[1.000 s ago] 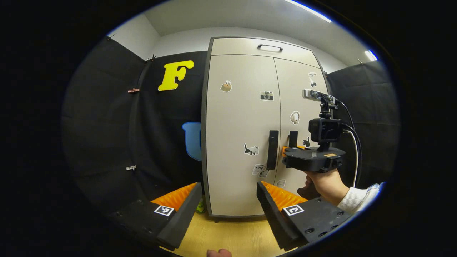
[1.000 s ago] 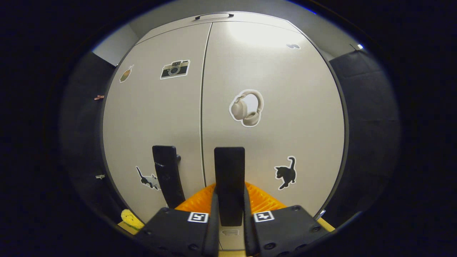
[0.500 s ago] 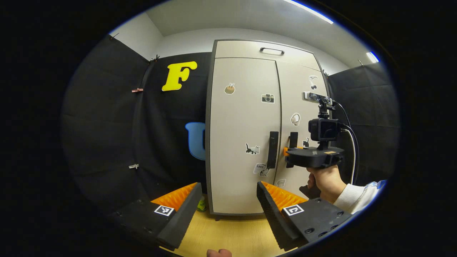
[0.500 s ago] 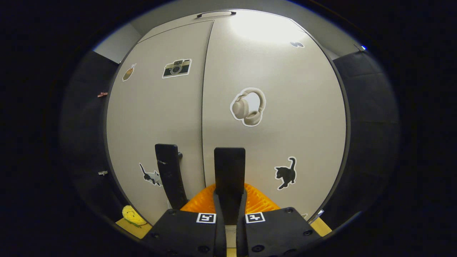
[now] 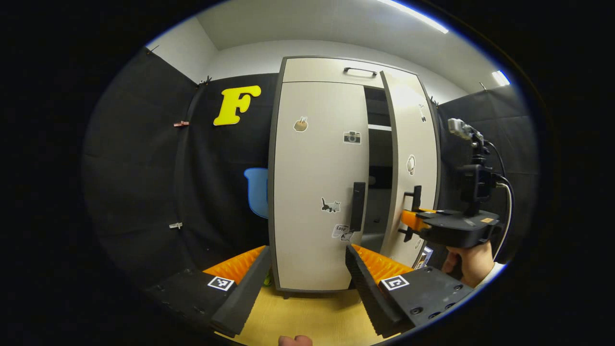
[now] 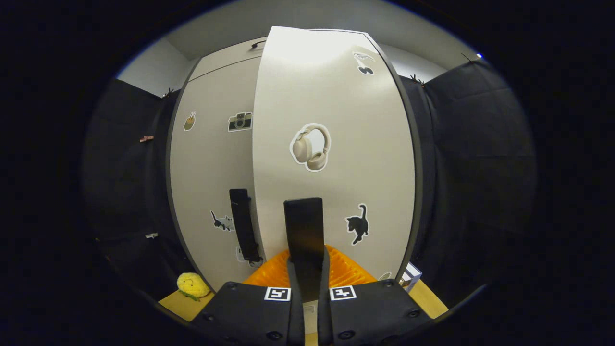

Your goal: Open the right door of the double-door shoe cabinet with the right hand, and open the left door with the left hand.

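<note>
Ahead of my left gripper (image 5: 303,283), jaws spread and empty, the left door's handle (image 5: 357,206) stands upright, up and slightly right. My right gripper (image 6: 307,269) pinches the right door's handle (image 6: 303,226), door (image 6: 331,158) partly open.

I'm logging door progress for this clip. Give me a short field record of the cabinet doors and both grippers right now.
cabinet: tall beige double-door shoe cabinet
right door: beige right door swung partly open, dark shelves visible behind it
right gripper: right gripper, jaws closed on the black vertical right handle
left door: beige left door closed, black left handle untouched
left gripper: left gripper, jaws open, apart from the cabinet
</note>
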